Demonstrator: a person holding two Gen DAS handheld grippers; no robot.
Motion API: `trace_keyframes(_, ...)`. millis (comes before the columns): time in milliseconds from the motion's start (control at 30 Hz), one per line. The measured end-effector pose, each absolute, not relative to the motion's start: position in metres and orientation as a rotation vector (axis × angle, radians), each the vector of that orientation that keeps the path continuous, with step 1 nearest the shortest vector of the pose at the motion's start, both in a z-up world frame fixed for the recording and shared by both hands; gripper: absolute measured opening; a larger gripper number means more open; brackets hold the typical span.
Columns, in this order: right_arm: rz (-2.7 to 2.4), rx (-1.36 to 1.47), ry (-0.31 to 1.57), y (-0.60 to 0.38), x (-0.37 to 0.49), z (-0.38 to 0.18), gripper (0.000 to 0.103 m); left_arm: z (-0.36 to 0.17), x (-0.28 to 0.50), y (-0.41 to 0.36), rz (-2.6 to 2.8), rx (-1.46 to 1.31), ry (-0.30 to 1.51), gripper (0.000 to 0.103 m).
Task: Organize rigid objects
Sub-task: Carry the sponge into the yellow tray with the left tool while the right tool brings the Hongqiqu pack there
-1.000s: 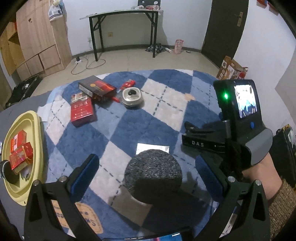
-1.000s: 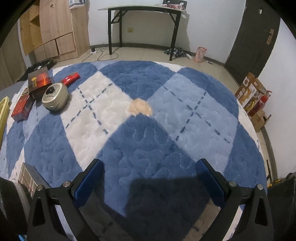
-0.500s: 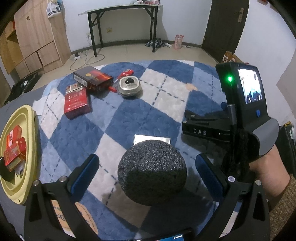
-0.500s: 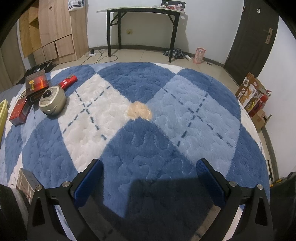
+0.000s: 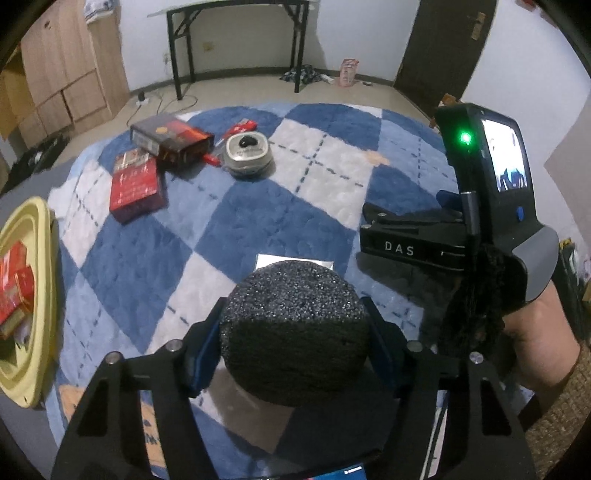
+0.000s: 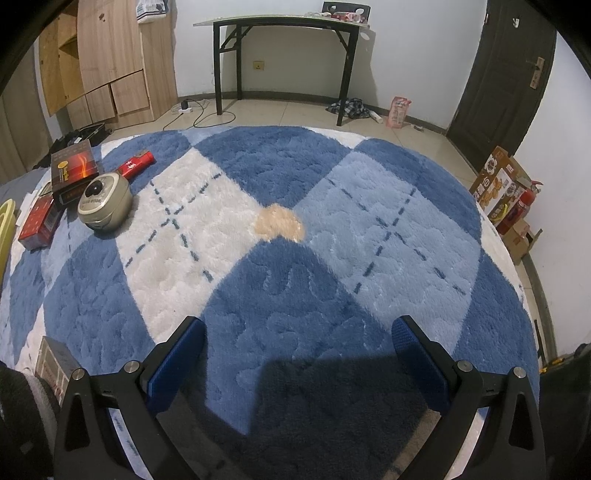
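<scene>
A black foam cylinder [image 5: 295, 317] stands on a flat silver box [image 5: 295, 260] on the blue-and-white rug. My left gripper [image 5: 293, 332] is closing, and its blue pads [image 5: 205, 343] sit against the cylinder's two sides. My right gripper [image 6: 299, 343] hangs open over bare rug with nothing between its fingers. At the rug's far left lie a round silver tin [image 5: 249, 155], a dark box [image 5: 173, 138], a red box [image 5: 136, 184] and a red tube [image 5: 240, 127]. A yellow tray [image 5: 37, 332] at the left edge holds small red boxes [image 5: 14, 288].
A person's hand [image 5: 535, 332] holds the right gripper's handle close to the right of the cylinder. Beyond the rug stand a black table [image 6: 284, 22], a wooden cabinet [image 6: 110, 55], a dark door [image 6: 506, 62] and cardboard boxes [image 6: 495, 184] with a fire extinguisher.
The left jaws have swung in from wide open to the sides of the foam cylinder, which looms larger in view. The right gripper's view is the same.
</scene>
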State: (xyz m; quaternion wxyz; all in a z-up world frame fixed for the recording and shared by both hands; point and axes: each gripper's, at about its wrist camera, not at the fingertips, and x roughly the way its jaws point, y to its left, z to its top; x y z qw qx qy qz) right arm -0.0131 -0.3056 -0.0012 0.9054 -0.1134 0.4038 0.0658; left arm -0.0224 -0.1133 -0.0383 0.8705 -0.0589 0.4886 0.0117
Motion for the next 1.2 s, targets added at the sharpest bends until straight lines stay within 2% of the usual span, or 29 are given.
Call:
trace_keyframes(333,0.374,-0.408,0.796,-0.272,-0.049,0.018,0.102,-0.029,0.004,-0.069,0.049,-0.199,0.982,0.068)
trace_keyframes(600,0.56,-0.376,0.871,-0.254,-0.066,0.013,0.102,-0.017,0.024,-0.026,0.103,-0.234,0.942,0.068)
trace_keyframes(700,0.594,-0.272,0.893,-0.244,-0.069,0.013,0.102,-0.013,0.026,-0.007,0.133,-0.279,0.939,0.068)
trace_keyframes(1033,0.378,-0.224,0.82,-0.18,-0.079,0.004,0.103,0.005,0.019,0.027,0.214,-0.302,0.902,0.068)
trace_keyframes(1133,0.271,-0.164,0.87,-0.171,-0.065,-0.006,0.102,0.013,0.015,0.045,0.246,-0.295,0.89,0.068)
trace_keyframes(1167,0.246,-0.131,0.899,-0.172,-0.061,-0.011,0.097,0.016,0.012,0.054,0.255,-0.298,0.888,0.068)
trace_keyframes(1200,0.213,-0.102,0.924,-0.173,-0.058,-0.018,0.085,0.019,0.009,0.066,0.27,-0.312,0.888,0.068)
